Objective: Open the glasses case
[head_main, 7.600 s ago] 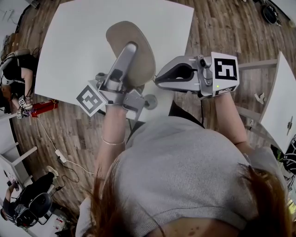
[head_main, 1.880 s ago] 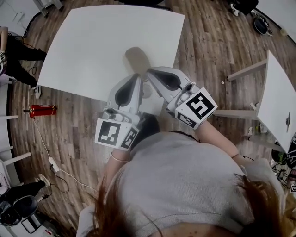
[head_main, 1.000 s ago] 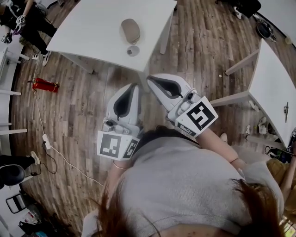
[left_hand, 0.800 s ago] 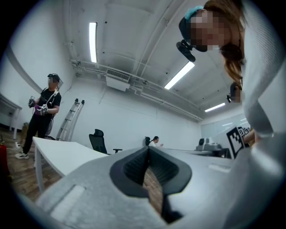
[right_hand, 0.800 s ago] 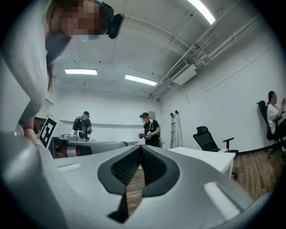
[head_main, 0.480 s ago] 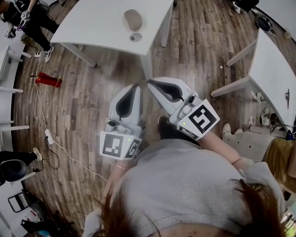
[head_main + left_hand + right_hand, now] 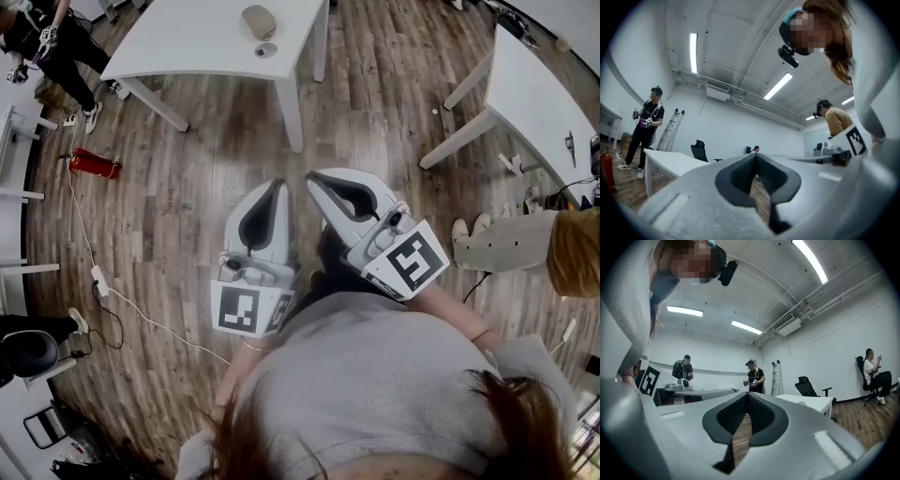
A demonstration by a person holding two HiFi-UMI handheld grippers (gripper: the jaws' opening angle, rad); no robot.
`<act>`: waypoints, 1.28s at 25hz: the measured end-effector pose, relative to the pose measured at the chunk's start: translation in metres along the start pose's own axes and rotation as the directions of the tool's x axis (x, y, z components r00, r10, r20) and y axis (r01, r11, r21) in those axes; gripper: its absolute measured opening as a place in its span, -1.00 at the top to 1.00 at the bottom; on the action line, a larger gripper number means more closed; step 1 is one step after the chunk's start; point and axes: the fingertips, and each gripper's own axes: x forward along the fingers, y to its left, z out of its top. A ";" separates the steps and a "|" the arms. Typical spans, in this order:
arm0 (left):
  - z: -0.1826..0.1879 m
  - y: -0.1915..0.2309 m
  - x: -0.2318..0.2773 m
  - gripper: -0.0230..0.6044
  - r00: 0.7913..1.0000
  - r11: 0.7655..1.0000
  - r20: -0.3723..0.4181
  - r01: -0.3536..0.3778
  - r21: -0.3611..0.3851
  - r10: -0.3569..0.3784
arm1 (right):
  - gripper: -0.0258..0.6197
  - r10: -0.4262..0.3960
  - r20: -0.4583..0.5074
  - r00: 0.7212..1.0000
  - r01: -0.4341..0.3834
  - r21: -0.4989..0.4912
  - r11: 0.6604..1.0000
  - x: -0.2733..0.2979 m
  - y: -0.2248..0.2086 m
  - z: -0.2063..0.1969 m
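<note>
The person is backing away from the table (image 7: 187, 56). Two seconds earlier both grippers were reaching over its near edge. Now the table is sitting at the top of the head view, and a wide strip of wood floor (image 7: 216, 150) is lying between it and the grippers.

The glasses case (image 7: 259, 21) is lying on the table near the corner closest to the person, with a small round object (image 7: 266, 50) just beside it. It is too small in view to tell whether its lid is raised.

The left gripper (image 7: 279, 185) and the right gripper (image 7: 313, 178) are each pressed together, pinching nothing, side by side and well apart from the case. By this evidence, no work on the case is proceeding.

Open floor is lying ahead. A table leg (image 7: 291, 117), a second table (image 7: 534, 84) and another person's legs (image 7: 506, 242) are bounding the right. A red fire extinguisher (image 7: 94, 164) and a cable (image 7: 141, 314) are bounding the left.
</note>
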 end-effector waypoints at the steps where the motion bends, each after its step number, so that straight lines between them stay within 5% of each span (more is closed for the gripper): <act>1: 0.001 -0.006 -0.007 0.92 1.000 1.000 0.005 0.006 0.006 -0.006 | 0.91 -0.003 0.002 1.000 0.003 -0.002 1.000 -0.004 0.007 0.001; 9: 0.008 -0.031 -0.026 0.92 0.999 0.999 -0.008 0.040 0.014 -0.040 | 0.91 0.008 0.026 1.000 -0.007 -0.046 0.999 -0.023 0.040 0.017; 32: 0.021 -0.048 -0.006 0.92 1.000 0.999 -0.004 0.017 0.039 -0.017 | 0.91 0.015 0.044 0.999 -0.014 -0.020 1.000 -0.033 0.025 0.036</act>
